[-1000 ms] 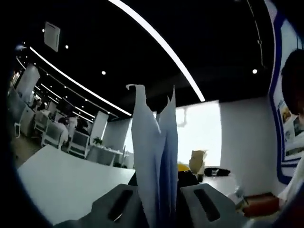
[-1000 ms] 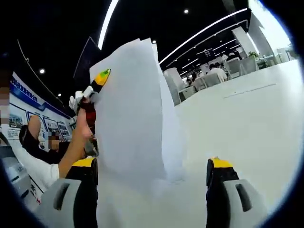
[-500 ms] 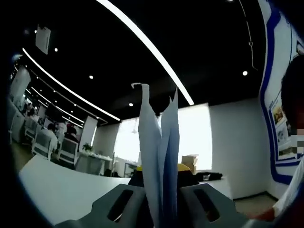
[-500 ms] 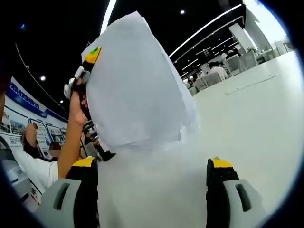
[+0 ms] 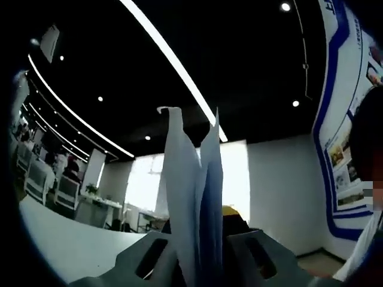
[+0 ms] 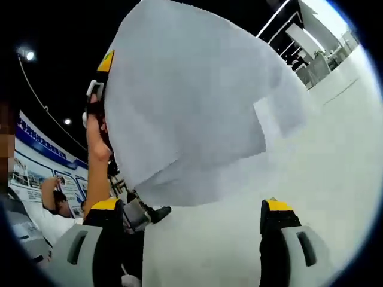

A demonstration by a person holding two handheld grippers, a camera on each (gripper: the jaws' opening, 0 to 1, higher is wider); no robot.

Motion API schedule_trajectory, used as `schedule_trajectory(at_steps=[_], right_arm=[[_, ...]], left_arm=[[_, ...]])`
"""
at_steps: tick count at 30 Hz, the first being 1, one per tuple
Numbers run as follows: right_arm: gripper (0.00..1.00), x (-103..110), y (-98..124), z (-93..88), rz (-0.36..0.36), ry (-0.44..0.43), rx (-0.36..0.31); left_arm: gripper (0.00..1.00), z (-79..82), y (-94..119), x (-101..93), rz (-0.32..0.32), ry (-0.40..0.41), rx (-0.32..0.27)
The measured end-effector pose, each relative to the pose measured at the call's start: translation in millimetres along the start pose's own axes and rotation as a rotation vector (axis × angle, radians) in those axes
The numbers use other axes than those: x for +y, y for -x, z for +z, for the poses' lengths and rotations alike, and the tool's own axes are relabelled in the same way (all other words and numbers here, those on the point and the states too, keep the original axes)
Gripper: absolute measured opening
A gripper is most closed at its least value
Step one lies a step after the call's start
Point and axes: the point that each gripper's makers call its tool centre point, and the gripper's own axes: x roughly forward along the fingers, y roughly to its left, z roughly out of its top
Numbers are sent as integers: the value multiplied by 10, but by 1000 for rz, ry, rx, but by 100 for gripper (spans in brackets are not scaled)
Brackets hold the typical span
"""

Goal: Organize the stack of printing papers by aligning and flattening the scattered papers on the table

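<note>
A: Papers [image 5: 194,197] location, left gripper view?

B: The sheets stand on edge between the jaws of the left gripper [image 5: 200,254], rising toward the dark ceiling [image 5: 251,54] with its light strips. The upper edges fan apart slightly; one top corner curls over. The jaws are closed against the sheets on both sides.

A: Position relative to the desk?

B: The white desk [image 5: 66,245] lies low at the left of that view, and the sheets' visible length rises above it.

A: Right gripper view?

B: The papers [image 6: 191,113] appear broadside as a large, curved white sheaf, lifted above the desk [image 6: 335,161]. The left gripper [image 6: 99,89], yellow-tipped, sits at the sheaf's left edge, with the person's hand [image 6: 96,140] just below it.

A: State of the right gripper?

B: The right gripper [image 6: 191,227] has its jaws spread wide. The sheaf's lower edge hangs above the gap between them; nothing is gripped.

A: Background items?

B: A wall with blue-bordered posters [image 6: 45,164], with another person [image 6: 57,206] in front of it, at the left.
</note>
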Motion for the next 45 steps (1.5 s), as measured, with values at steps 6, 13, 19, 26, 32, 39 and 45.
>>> schedule_trajectory(at_steps=[6, 13, 19, 26, 32, 39, 45], right_arm=[[90, 143, -56, 236, 93, -4, -123], [90, 370, -112, 476, 220, -6, -251], [88, 598, -118, 682, 340, -5, -379], [61, 687, -78, 755, 405, 13, -457], [41, 721, 86, 888, 474, -13, -557], [22, 726, 237, 965, 468, 81, -633], [8, 721, 231, 952, 455, 141, -627]], left_arm=[[6, 109, -77, -126, -31, 10, -16], [6, 185, -134, -246, -66, 46, -29], [6, 211, -154, -284, -75, 55, -37], [6, 210, -109, -237, -55, 26, -31], [6, 247, -7, -90, -24, 36, -52], [6, 257, 82, 99, 29, 12, -59], [6, 227, 168, 214, 59, 14, -61]])
